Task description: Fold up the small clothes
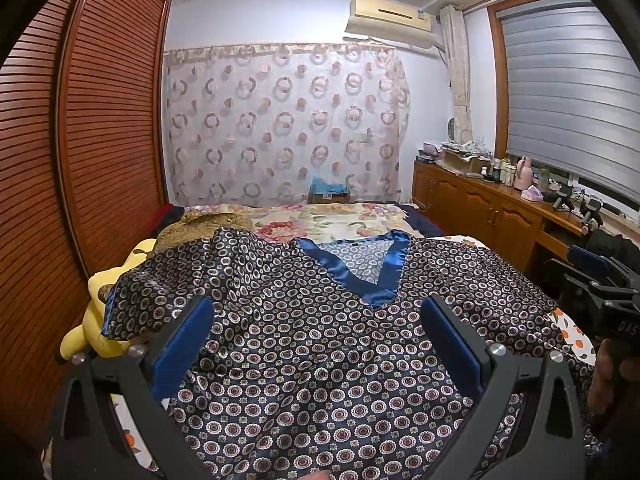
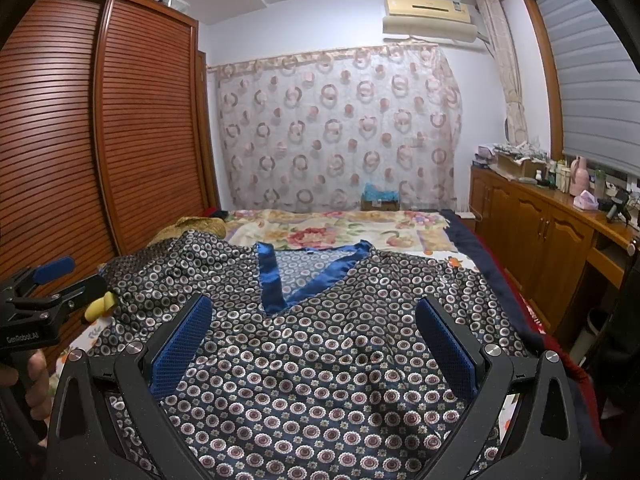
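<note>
Lying flat on bed [image 2: 400,236]: patterned top [image 2: 320,360]; claws apart.

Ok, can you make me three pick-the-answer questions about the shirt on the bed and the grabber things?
1. Where is the yellow plush toy?
A. under the shirt's left sleeve
B. on the cabinet
C. on the wardrobe

2. What colour is the shirt's neck trim?
A. red
B. shiny blue
C. yellow

3. How are both grippers?
A. shut on the shirt
B. open
C. holding a toy

Answers: 1 A, it peeks out beneath the sleeve. 2 B, a blue V edges the patterned shirt. 3 B, left gripper and right gripper show spread fingers, nothing between.
</note>
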Tool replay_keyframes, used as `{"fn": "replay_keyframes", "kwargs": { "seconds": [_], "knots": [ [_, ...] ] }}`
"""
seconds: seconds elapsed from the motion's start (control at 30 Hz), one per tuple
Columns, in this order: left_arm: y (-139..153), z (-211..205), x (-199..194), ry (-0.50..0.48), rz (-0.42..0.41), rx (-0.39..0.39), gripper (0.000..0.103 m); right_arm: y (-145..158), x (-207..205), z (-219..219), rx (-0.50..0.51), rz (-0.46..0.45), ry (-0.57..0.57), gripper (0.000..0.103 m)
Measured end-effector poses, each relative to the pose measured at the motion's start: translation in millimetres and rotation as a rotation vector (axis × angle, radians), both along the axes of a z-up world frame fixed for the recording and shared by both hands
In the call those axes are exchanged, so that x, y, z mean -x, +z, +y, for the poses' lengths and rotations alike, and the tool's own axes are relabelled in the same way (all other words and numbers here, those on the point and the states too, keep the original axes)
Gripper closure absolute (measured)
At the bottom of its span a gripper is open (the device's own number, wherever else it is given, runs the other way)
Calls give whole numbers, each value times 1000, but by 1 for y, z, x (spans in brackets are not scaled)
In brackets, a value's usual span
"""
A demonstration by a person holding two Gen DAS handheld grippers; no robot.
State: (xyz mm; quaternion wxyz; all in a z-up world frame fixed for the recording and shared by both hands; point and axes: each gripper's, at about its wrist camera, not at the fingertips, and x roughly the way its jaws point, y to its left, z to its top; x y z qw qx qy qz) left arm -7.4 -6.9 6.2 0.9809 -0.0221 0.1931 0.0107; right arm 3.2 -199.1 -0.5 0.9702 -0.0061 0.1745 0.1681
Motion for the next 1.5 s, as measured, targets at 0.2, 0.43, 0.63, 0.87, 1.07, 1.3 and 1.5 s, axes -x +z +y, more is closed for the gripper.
{"fn": "replay_keyframes", "kwargs": {
  "seconds": [0.2, 0.43, 0.63, 0.87, 1.07, 1.3, 1.5],
  "knots": [
    [1, 0, 0, 1, -1, -2, 0, 0, 0, 1, 0, 0, 0, 0],
    [1, 0, 0, 2, -3, -3, 0, 0, 1, 0, -1, -2, 0, 0],
    [2, 0, 0, 3, -1, -4, 0, 0, 1, 0, -2, -3, 0, 0],
    [1, -1, 1, 3, -2, -5, 0, 4, 2, 2, -3, -7, 4, 0],
    [1, -1, 1, 3, -2, -4, 0, 4, 2, 3, -4, -7, 4, 0],
    [1, -1, 1, 4, -2, -5, 0, 4, 1, 3, -5, -8, 4, 0],
    [-1, 2, -2, 21, 2, -2, 0, 4, 1, 6, -11, -6, 12, 0]
  ]
}}
